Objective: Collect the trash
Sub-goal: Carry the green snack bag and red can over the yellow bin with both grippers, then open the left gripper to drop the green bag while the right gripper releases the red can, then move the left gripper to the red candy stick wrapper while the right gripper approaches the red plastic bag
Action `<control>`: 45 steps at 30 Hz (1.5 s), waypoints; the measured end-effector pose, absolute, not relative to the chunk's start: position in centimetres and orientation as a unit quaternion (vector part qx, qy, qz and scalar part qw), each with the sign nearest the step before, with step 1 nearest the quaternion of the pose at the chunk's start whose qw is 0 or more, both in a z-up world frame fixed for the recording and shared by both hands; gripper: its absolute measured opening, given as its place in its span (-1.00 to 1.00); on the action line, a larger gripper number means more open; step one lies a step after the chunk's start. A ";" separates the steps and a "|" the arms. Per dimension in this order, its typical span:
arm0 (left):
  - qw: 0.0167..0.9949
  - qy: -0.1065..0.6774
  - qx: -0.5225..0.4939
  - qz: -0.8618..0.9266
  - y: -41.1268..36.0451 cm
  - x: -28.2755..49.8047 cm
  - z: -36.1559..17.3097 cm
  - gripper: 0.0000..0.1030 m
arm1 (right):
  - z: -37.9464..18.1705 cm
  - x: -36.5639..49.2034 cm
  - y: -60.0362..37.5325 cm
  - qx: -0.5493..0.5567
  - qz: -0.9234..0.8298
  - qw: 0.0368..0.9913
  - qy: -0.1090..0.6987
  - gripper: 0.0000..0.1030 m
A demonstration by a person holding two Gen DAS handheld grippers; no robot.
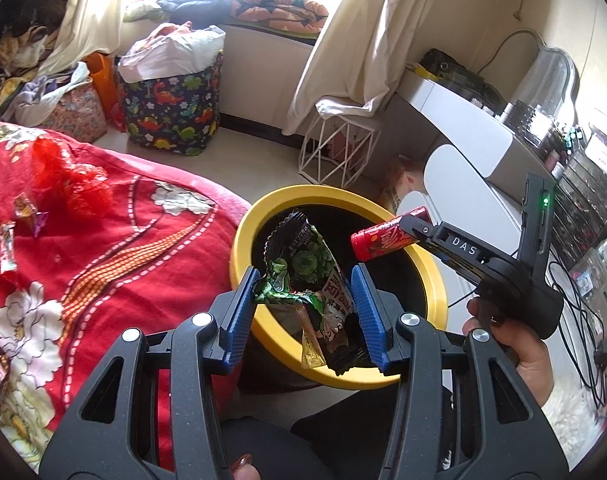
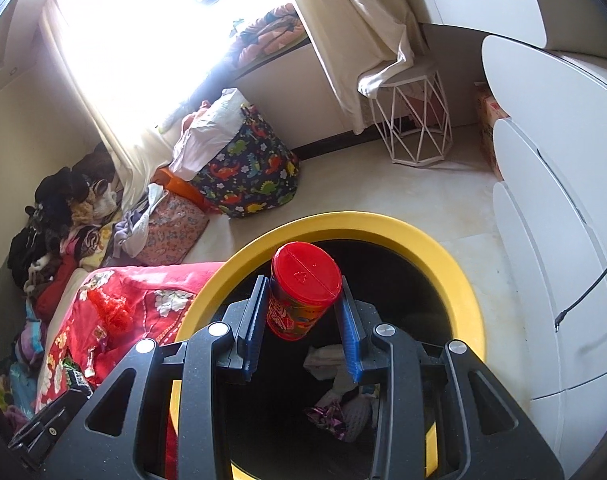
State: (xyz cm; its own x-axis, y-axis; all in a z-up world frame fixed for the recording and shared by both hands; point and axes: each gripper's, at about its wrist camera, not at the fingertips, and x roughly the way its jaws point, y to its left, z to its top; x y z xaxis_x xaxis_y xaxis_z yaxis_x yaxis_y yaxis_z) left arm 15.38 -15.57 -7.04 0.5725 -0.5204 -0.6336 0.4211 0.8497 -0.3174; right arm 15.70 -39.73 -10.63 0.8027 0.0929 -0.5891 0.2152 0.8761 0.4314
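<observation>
Over the yellow-rimmed bin, our left gripper is spread around a green snack wrapper, perhaps loose between its pads, while our right gripper pinches a red canister.

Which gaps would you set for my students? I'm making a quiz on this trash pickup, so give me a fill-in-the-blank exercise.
1. The right gripper is shut on a red ____ canister.
2. The left gripper is open around a green snack wrapper over the bin with the ____ rim.
3. The red mesh bag lies on the ____.

Missing words: snack; yellow; bedspread
</observation>
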 end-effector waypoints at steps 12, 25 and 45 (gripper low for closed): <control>0.870 0.398 -0.043 -0.287 -18.8 16.4 -9.0 -0.23 | -11.1 15.5 -41.1 0.255 -0.044 0.912 0.317 -0.38; 0.866 0.408 -0.075 -0.279 -18.0 17.2 -9.8 0.76 | -11.8 15.6 -41.9 0.289 -0.043 0.900 0.323 0.24; 0.909 0.360 -0.076 -0.196 -11.6 15.8 -7.0 0.77 | -9.7 15.9 -37.0 0.216 0.007 0.925 0.313 0.29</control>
